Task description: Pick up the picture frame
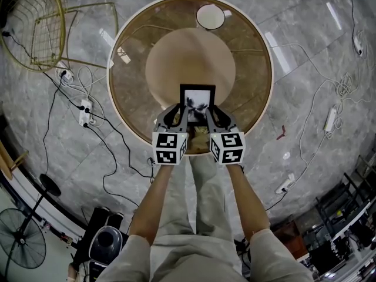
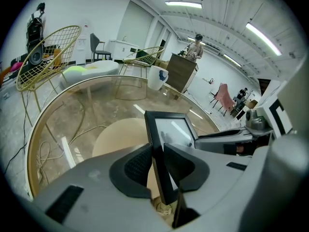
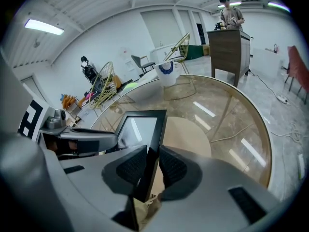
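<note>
The round glass counter [image 1: 132, 69] carries the upright picture frame [image 1: 197, 96] near its front edge. The frame's foot is hidden, so I cannot tell whether it has left the glass. The left hand-held gripper [image 1: 181, 111] pinches its left border and the right hand-held gripper [image 1: 212, 111] its right, both jaws narrow on thin edges. I judge the risk to be that an uneven lift or a weak pinch lets the slick frame twist free and drop onto the glass.

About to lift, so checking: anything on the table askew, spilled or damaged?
Nothing stands out: the picture frame sits straight between the left gripper and right gripper, and the white cup stands upright on the table.
</note>
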Demonstrator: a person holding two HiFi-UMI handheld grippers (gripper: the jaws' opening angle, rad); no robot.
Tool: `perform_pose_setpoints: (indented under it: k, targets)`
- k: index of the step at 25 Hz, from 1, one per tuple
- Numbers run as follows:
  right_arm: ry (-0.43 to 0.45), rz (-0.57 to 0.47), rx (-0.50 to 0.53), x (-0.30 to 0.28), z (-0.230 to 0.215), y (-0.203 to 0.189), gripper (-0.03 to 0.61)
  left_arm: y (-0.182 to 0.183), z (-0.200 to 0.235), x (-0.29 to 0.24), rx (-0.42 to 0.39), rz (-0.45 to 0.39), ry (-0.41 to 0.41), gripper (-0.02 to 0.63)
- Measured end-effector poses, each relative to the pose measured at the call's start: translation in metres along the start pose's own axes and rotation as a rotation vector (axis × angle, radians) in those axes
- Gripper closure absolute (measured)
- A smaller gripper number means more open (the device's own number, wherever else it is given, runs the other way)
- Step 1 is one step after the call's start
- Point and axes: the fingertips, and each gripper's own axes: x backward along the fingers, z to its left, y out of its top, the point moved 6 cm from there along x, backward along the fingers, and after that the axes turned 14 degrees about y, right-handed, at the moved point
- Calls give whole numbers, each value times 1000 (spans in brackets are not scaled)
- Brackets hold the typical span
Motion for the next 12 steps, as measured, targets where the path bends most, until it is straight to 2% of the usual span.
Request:
perform_pose_setpoints:
  k: [12]
  targets:
    - [-35, -60, 70, 23, 18, 39, 497, 39, -2, 25, -3, -76, -5, 534]
